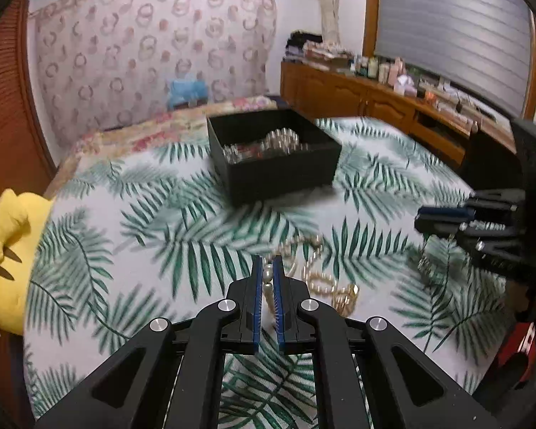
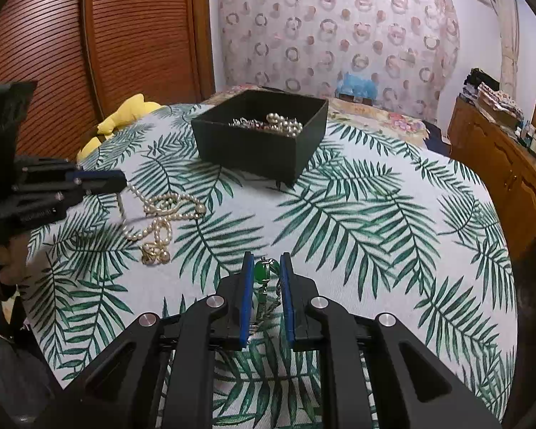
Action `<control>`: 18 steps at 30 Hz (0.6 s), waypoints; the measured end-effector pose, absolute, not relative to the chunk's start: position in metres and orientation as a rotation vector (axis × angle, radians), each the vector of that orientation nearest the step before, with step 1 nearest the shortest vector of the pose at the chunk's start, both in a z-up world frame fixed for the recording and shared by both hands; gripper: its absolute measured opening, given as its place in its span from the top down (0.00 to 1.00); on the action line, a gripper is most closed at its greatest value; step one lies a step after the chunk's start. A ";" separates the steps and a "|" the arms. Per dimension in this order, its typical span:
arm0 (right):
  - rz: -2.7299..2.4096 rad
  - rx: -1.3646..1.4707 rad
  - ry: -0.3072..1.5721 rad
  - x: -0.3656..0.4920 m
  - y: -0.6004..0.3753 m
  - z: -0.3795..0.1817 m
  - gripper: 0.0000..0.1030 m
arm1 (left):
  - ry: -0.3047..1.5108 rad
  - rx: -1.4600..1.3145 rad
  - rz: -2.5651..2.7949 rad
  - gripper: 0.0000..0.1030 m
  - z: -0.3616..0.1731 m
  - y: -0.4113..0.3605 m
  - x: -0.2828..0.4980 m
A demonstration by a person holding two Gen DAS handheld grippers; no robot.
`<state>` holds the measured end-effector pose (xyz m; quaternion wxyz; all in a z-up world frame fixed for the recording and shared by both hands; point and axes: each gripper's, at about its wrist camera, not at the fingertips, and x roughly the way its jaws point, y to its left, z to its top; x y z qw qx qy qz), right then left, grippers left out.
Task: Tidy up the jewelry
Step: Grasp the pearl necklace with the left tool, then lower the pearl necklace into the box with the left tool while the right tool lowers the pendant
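A black box (image 1: 282, 171) (image 2: 257, 150) with pearl and silver jewelry inside stands on the leaf-print cloth. My left gripper (image 1: 268, 268) (image 2: 123, 180) is shut on a pearl necklace (image 1: 268, 277) (image 2: 160, 211); the strand trails onto the cloth to a gold clasp (image 1: 346, 298) (image 2: 153, 252). My right gripper (image 2: 265, 268) (image 1: 420, 218) is shut on a green pendant necklace (image 2: 262, 271), whose thin chain (image 1: 425, 254) hangs below the fingers.
A yellow plush toy (image 1: 7, 261) (image 2: 121, 118) lies at the cloth's edge. A wooden sideboard (image 1: 375, 103) (image 2: 500, 164) with bottles and folded fabric runs along the wall. A patterned curtain hangs behind.
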<state>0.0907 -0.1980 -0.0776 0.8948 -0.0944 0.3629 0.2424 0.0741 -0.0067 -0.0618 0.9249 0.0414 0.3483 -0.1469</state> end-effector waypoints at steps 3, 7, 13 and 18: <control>0.506 -0.201 0.733 0.092 -0.197 -0.069 0.84 | 0.672 0.073 -0.306 0.95 -0.042 -0.006 0.075; 0.510 -0.209 0.709 0.096 -0.196 -0.058 0.84 | 0.621 0.078 -0.305 0.95 -0.021 -0.006 0.078; 0.516 -0.214 0.682 0.107 -0.192 -0.042 0.84 | 0.552 0.090 -0.299 0.95 0.010 -0.008 0.081; 0.523 -0.214 0.662 0.115 -0.188 -0.028 0.84 | 0.514 0.107 -0.295 0.95 0.029 -0.010 0.083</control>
